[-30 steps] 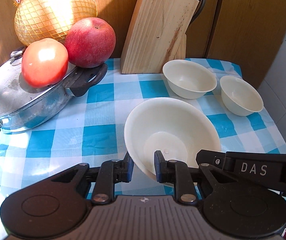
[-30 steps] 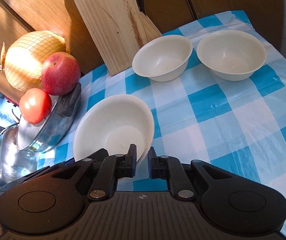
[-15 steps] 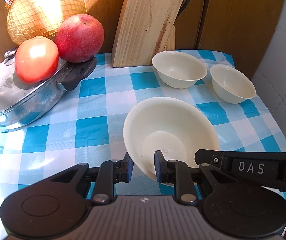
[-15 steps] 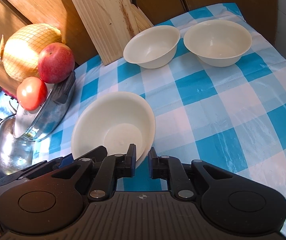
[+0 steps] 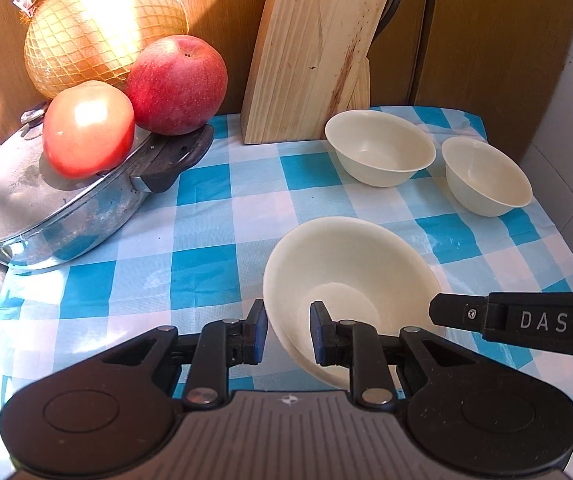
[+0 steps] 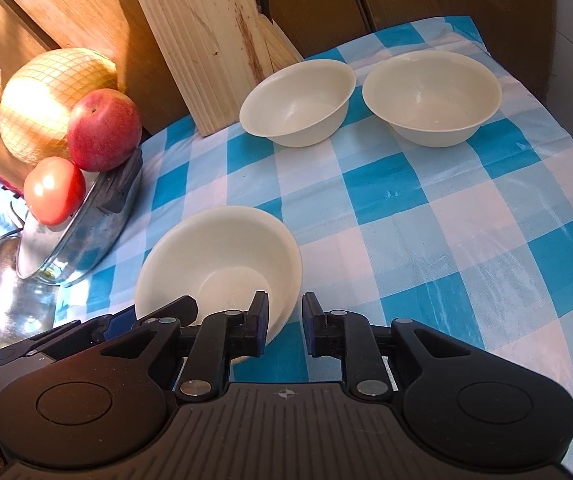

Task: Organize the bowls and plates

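A large cream bowl sits tilted on the blue checked cloth, also in the right wrist view. My left gripper straddles its near left rim, one finger inside, one outside, jaws narrowly apart. My right gripper straddles its near right rim the same way. Two smaller cream bowls stand apart at the back: one by the knife block, one at the right.
A wooden knife block stands at the back. A lidded steel pan at the left carries a tomato, an apple and a netted pomelo. A kettle is at the far left. The cloth edge drops off at the right.
Both grippers have moved with the large bowl a little back and to the right. The far bowls and the pan have not moved on the cloth.
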Tool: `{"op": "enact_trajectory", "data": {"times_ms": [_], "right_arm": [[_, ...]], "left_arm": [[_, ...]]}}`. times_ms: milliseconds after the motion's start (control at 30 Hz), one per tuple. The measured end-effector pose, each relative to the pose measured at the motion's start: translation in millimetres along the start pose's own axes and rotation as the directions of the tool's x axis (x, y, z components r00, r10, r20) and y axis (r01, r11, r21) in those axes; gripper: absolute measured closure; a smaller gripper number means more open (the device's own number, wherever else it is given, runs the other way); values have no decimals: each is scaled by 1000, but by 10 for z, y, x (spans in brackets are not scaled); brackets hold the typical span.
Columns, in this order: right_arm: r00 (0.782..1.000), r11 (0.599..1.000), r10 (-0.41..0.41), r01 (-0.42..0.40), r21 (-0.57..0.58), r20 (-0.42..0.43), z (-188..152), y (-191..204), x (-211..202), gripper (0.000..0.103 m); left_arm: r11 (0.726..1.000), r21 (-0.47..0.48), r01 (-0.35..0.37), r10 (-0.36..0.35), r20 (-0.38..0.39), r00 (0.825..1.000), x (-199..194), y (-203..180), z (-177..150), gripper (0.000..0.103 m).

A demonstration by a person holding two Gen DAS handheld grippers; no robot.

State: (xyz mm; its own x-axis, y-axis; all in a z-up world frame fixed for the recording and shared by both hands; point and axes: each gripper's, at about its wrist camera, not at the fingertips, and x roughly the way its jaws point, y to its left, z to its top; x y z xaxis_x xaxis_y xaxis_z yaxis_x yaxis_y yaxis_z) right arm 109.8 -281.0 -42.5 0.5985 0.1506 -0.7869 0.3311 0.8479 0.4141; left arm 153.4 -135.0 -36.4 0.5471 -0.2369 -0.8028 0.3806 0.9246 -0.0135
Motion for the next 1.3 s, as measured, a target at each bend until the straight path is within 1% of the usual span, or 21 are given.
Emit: {"op": "enact_trajectory", "data": {"times_ms": [167, 367, 533, 600, 667, 767, 1000, 1167, 1300], "right_arm": [[1000, 1000, -9, 8, 21, 22, 41, -72, -27, 77], [1000, 1000, -9, 8, 12, 29, 38, -62, -28, 75], [999, 1000, -12, 12, 14, 38, 54, -73, -37, 75], [999, 1000, -19, 18, 17, 48, 70, -92, -49, 74], [998, 999, -26, 25, 21, 61, 88, -112, -62, 70], [997, 999, -32, 30, 26, 71, 117, -138, -72, 69], [993, 998, -58, 54, 38, 102, 235, -202, -60, 64], [988, 996, -83, 77, 46, 129, 361, -228, 0, 63], [987, 996, -79, 71, 60, 139, 441, -243, 40, 62]], "left_arm": [[1000, -7, -12, 12, 12, 1000, -23, 45, 27, 82], [999, -7, -35, 35, 30, 999, -44, 76, 51, 80], [998, -27, -50, 52, 46, 998, -60, 142, 95, 75], [998, -29, -58, 60, 51, 997, -59, 151, 111, 73], [997, -27, -65, 67, 56, 996, -52, 150, 130, 72], [997, -22, -72, 73, 63, 995, -30, 143, 156, 70], [996, 6, -84, 84, 84, 993, 37, 81, 303, 65], [995, 12, -96, 94, 96, 991, 127, 39, 409, 64], [995, 20, -101, 99, 93, 991, 197, 13, 451, 64]]}}
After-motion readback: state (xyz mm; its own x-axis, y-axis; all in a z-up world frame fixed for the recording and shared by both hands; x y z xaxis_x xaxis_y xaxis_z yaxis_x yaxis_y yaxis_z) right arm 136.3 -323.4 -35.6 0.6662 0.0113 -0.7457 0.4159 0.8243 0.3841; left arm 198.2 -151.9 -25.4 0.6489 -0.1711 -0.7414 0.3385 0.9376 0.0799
